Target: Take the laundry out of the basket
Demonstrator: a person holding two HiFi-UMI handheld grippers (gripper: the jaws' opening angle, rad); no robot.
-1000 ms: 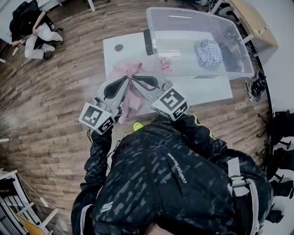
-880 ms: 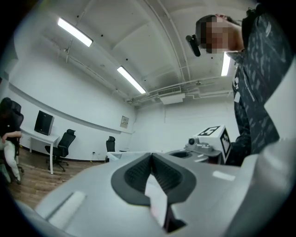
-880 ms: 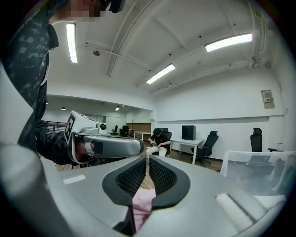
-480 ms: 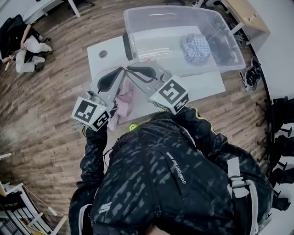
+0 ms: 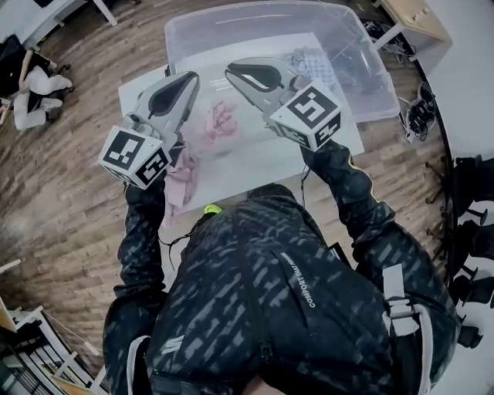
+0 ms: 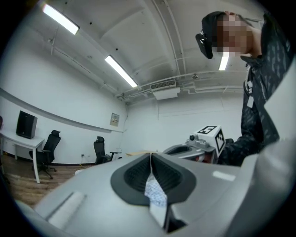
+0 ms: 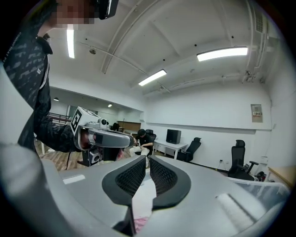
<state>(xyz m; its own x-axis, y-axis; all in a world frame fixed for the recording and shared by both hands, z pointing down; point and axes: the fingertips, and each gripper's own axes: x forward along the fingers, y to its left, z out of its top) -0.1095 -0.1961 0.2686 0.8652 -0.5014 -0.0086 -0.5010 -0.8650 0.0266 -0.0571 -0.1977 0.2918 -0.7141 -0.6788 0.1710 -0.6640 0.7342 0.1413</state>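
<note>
Two grippers hold one pink garment (image 5: 220, 123) aloft, and we judge the job about half done. At eleven o'clock in the head view, our left gripper (image 5: 190, 77) is clamped tight. Its own view shows the jaws pressed together on a fold of pale cloth, which we take for an edge of that same garment. From there the garment sags between the two tools and trails down toward nine o'clock, over the near edge of the white table (image 5: 262, 166).

At twelve o'clock, just right of the cloth, our right gripper (image 5: 230, 71) is closed to a narrow slit on another stretch of it. The right gripper view shows pale fabric running between the pads and pink below them.

A second ago the two tips stood almost nose to nose, low over the garment bunched at the table's near edge. Since then both hands have come up and drawn apart, so the cloth now opens out between them instead of lying in a heap.

Behind the grippers, from eleven to one o'clock, the clear plastic basket (image 5: 231, 23) stands at the table's far side. A checked cloth (image 5: 312, 62) lies inside it at one o'clock. That piece, we judge, is what remains, and the pink garment wants setting down on the table before either gripper goes back.
</note>
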